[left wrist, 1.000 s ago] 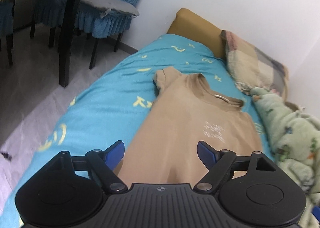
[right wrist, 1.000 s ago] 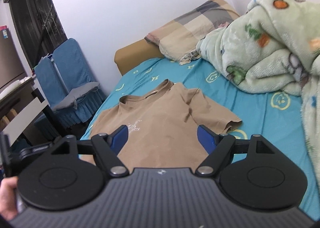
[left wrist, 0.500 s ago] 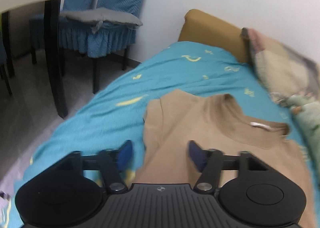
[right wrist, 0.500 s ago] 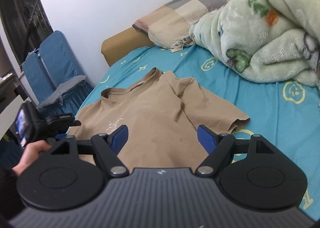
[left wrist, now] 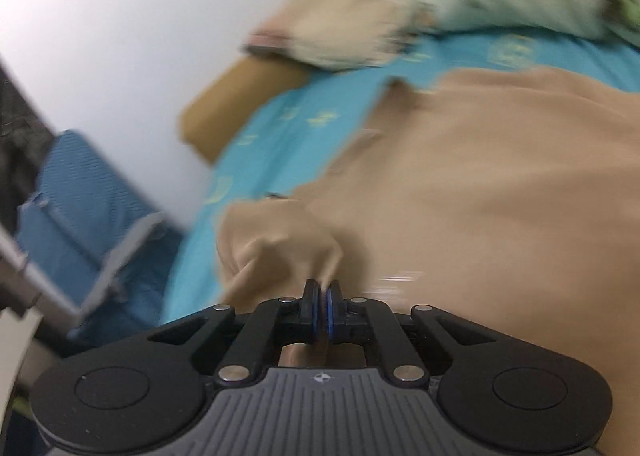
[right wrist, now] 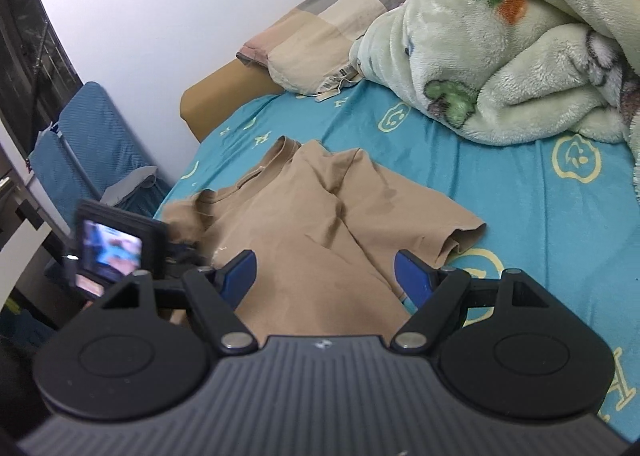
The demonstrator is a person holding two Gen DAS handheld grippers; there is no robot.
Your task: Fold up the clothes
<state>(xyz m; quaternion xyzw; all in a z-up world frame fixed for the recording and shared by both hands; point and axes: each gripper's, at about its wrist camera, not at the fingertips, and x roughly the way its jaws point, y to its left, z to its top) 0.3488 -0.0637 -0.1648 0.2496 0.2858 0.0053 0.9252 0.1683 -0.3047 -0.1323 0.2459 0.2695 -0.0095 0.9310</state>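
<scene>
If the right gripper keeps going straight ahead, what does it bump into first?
Probably the tan T-shirt: the open right gripper points at its body, spread on the blue bedsheet. Depth is hard to judge.

One tan T-shirt (right wrist: 304, 232) lies on one bed (right wrist: 520, 192) with a turquoise sheet. There is one checked pillow (right wrist: 332, 32), one green fleece blanket (right wrist: 520, 48), one blue-covered chair (right wrist: 92, 144), and two tools: the left tool (left wrist: 322, 310) and the right tool (right wrist: 324, 276).

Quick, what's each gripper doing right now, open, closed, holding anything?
Left gripper: closed, pinching a sleeve of the tan cotton T-shirt.
Right gripper: open, holding nothing, above the shirt.
</scene>
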